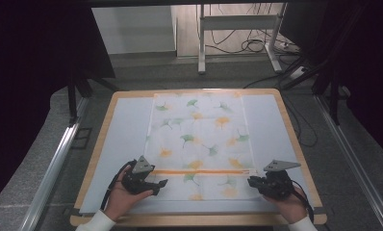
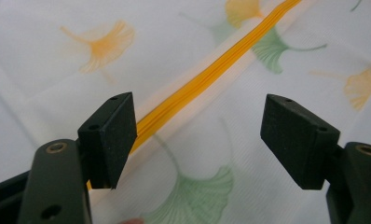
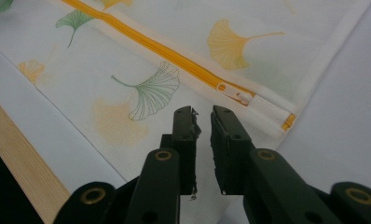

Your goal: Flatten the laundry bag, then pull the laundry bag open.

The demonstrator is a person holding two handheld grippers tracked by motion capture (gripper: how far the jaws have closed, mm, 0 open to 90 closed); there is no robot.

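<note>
Wooden table (image 1: 91, 159) with a pale blue mat (image 1: 124, 139) on it; behind, dark curtains, a metal stand and floor cables.

Nearest, both hands rest at the table's front edge. Left gripper (image 1: 156, 185) sits at the bag's left edge, jaws spread wide; in the left gripper view they straddle the zip (image 2: 207, 79) without touching it. Right gripper (image 1: 250, 182) is at the bag's right edge, jaws almost pressed together, a narrow gap between them, nothing pinched. Its view shows the pull (image 3: 242, 97) just ahead of the tips, at the zip's right end.

Farther off, the bag (image 1: 199, 139), white mesh with ginkgo leaves, lies flat mid-mat, zip across its near part.

Judgement: approach stage. Next, the right gripper must take the pull while the left pins the cloth.

No brand, label or writing legible.
</note>
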